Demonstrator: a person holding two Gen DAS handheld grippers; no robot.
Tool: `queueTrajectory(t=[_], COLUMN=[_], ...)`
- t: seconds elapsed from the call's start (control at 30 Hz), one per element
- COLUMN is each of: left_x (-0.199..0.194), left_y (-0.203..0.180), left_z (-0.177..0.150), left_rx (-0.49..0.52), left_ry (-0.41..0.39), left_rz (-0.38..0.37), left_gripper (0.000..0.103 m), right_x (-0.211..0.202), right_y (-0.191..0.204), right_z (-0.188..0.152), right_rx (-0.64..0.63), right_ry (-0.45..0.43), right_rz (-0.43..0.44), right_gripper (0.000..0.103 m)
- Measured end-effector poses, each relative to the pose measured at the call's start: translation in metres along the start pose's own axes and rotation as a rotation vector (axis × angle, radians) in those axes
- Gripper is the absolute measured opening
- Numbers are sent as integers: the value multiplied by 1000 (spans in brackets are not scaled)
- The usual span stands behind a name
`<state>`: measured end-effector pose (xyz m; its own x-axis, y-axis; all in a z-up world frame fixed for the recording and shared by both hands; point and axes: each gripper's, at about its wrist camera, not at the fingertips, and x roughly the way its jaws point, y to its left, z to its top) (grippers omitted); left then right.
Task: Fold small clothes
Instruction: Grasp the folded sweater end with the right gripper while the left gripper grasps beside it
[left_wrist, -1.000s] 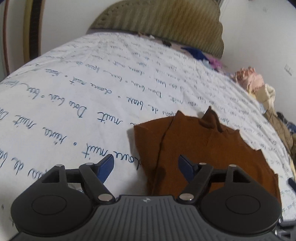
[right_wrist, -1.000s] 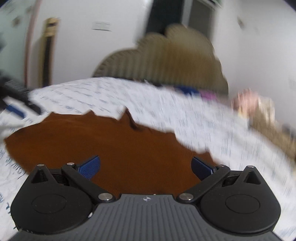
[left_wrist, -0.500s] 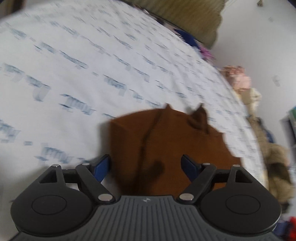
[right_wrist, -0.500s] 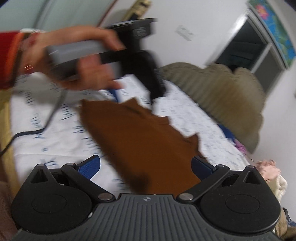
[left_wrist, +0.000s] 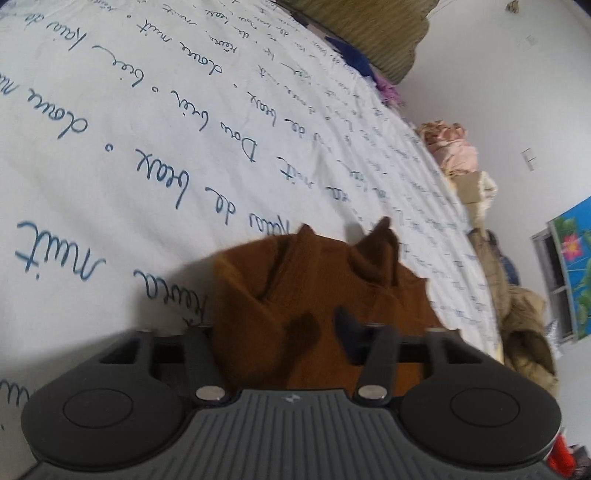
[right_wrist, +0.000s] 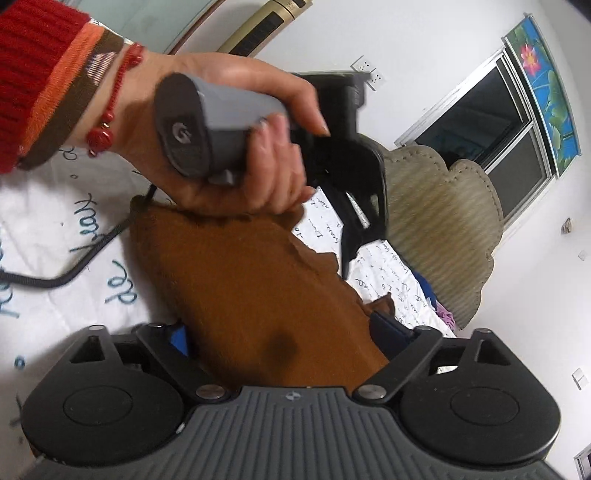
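White bedding (left_wrist: 110, 155) printed with blue handwriting covers the bed and carries the work. Nearest in the left wrist view, the left gripper (left_wrist: 291, 332) has its jaws drawn in on the brown garment (left_wrist: 314, 291); the left finger is buried under the cloth, and only the right blue pad (left_wrist: 347, 328) shows, pressed against it. Two small points of the garment stand up beyond. In the right wrist view, the right gripper (right_wrist: 284, 339) has its jaws set wide, the garment filling the gap between its blue pads; whether they pinch it I cannot tell. Past it, the left hand (right_wrist: 243, 140) grips the grey handle just above the cloth. Farther off stand a ribbed headboard (right_wrist: 443, 229) and window (right_wrist: 491, 122).
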<state>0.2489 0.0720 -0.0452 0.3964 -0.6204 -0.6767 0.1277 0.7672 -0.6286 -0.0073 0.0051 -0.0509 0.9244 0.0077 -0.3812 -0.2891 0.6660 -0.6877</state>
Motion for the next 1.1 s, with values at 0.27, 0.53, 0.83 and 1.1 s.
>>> queueTrajectory(t=[0.27, 0.53, 0.83, 1.1], left_x=[5, -17, -25, -7], left_y=[-5, -63, -130, -181], left_z=[2, -10, -14, -28], left_rx=[-8, 167, 291, 392], left_ry=[-34, -127, -163, -180], left_rz=[98, 256, 322, 368], left_gripper=[11, 10, 10, 10], right_x=[14, -10, -41, -43], right_y=[10, 10, -47, -90], right_z=[5, -10, -33, -65], right_rx=[-35, -80, 114, 298], right_ry=[10, -93, -128, -85], right_rz=[15, -50, -107, -123], right_gripper=[24, 10, 9, 9])
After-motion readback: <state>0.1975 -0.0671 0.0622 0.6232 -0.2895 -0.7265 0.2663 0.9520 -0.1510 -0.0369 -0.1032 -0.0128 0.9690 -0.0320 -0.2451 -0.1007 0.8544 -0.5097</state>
